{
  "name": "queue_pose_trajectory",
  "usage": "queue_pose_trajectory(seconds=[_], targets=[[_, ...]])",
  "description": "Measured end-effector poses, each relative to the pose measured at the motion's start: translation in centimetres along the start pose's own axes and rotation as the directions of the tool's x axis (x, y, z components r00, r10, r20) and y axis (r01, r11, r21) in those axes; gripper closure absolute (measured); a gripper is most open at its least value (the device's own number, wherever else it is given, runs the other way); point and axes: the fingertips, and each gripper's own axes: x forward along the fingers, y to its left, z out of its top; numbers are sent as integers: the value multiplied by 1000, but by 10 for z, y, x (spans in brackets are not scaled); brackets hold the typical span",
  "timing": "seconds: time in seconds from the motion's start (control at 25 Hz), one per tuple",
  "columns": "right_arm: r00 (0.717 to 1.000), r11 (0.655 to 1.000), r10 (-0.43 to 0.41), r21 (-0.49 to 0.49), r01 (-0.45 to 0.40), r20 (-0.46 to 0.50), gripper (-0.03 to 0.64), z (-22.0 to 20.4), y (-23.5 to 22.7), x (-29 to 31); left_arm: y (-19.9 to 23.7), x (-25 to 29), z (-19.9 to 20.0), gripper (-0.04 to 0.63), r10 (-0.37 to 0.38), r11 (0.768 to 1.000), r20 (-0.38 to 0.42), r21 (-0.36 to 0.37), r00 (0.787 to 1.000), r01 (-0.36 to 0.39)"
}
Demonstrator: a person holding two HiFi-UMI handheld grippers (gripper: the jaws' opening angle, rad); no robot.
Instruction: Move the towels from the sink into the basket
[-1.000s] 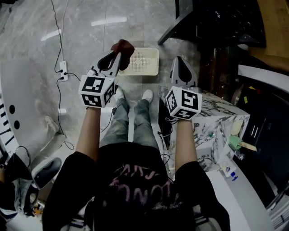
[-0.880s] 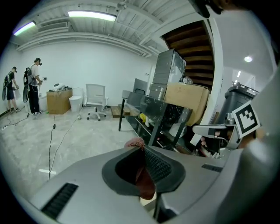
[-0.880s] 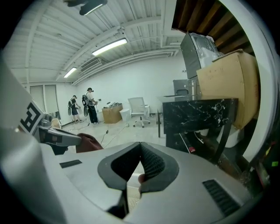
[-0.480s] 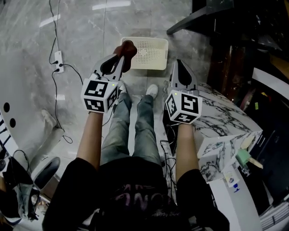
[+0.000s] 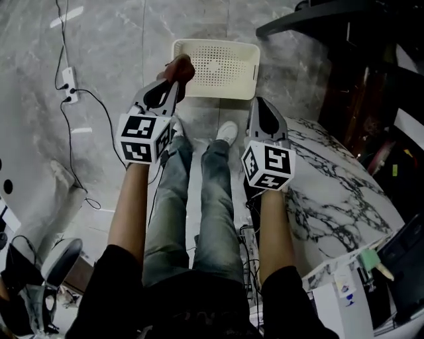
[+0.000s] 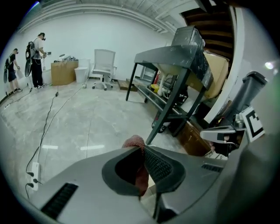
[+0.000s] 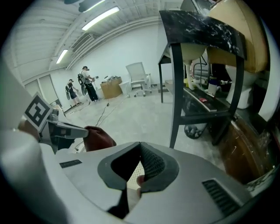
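Observation:
A dark red towel (image 5: 181, 67) hangs from my left gripper (image 5: 175, 81), which is shut on it. The towel sits over the near left corner of the cream perforated basket (image 5: 228, 47) on the floor. In the left gripper view the towel (image 6: 135, 142) bulges out past the jaw tips of the left gripper (image 6: 142, 148). My right gripper (image 5: 260, 101) hovers just right of the basket's near edge, shut, with nothing in it. In the right gripper view, that gripper's (image 7: 140, 143) tips meet, and the towel (image 7: 99, 137) shows to the left. The sink is out of sight.
A marble-patterned counter (image 5: 334, 189) lies at the right, close to my right arm. A dark table frame (image 5: 311, 16) stands behind the basket. A power strip and cable (image 5: 67, 96) trail over the floor at the left. The person's legs and shoes (image 5: 225, 131) are between the grippers.
The view has moved forward: the basket now lies straight ahead and the counter has slid back to the right. Both grippers kept their stance, the left still holding the towel.

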Motion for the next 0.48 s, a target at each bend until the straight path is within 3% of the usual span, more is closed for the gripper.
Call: queue_pose_trajectory(seconds=[0.36, 0.48], targets=[[999, 1000, 8, -9, -8, -53, 601, -74, -14, 64, 22, 73, -67, 560, 6, 1000, -46, -18, 999, -7], [998, 1000, 11, -8, -12, -57, 601, -87, -18, 73, 24, 90, -82, 551, 8, 1000, -77, 11, 997, -7]])
